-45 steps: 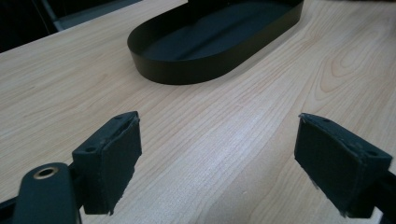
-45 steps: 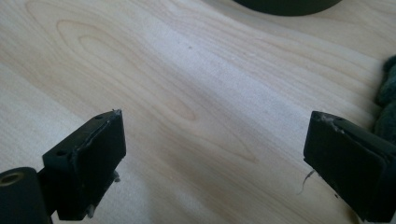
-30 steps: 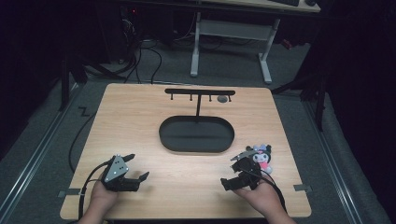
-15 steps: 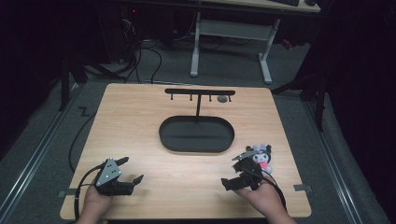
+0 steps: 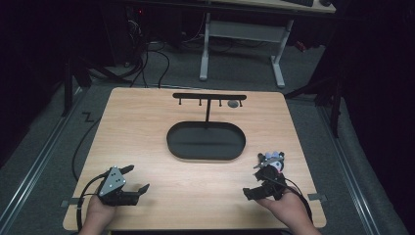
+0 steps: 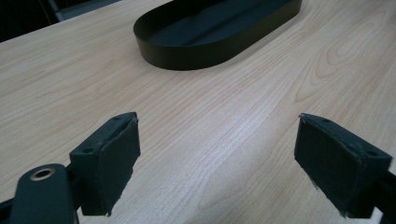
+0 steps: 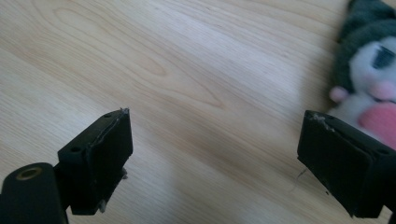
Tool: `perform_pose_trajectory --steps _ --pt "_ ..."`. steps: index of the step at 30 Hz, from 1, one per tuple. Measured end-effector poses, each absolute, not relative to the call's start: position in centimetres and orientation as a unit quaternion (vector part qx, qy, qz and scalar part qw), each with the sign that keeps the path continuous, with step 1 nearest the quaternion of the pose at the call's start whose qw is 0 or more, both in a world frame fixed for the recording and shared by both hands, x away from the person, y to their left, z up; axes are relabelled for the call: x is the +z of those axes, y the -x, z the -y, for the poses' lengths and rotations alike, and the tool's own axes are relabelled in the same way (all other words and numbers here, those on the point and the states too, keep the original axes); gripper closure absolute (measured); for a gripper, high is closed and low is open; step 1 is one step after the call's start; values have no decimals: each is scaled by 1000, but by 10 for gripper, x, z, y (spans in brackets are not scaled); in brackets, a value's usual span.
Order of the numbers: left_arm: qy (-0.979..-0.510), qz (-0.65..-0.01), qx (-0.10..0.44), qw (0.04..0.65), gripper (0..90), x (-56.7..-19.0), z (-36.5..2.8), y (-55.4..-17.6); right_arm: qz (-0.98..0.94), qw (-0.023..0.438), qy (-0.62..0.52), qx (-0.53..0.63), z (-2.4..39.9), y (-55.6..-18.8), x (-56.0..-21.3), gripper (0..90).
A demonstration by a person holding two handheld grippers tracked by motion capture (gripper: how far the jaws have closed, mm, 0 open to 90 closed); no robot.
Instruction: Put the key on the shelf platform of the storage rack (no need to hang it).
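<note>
Plush toy (image 5: 272,160) at lower right of the surface (image 5: 195,176), just beside the spread right gripper (image 5: 259,181); looks soft, light: pinch its body; left gripper (image 5: 132,178) spread too.

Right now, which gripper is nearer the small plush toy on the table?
Right. The right gripper sits just in front of the plush toy, its open jaws beside it. The left gripper is open at the opposite front corner, across the table.

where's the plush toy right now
The plush toy lies on the table's right side in the high view, just beyond the right gripper and right of the black oval tray.
</note>
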State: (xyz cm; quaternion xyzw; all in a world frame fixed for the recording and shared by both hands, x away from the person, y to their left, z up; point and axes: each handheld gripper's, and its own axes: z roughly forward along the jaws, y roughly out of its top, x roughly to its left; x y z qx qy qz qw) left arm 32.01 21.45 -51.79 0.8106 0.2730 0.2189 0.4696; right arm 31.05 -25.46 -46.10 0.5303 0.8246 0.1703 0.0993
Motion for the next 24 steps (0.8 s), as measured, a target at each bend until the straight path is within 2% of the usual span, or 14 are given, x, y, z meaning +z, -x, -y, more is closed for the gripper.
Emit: perform_pose_trajectory --steps 24 --pt "-813 -277 216 464 151 -521 -218 -323 -805 105 -568 136 309 -316 -443 151"
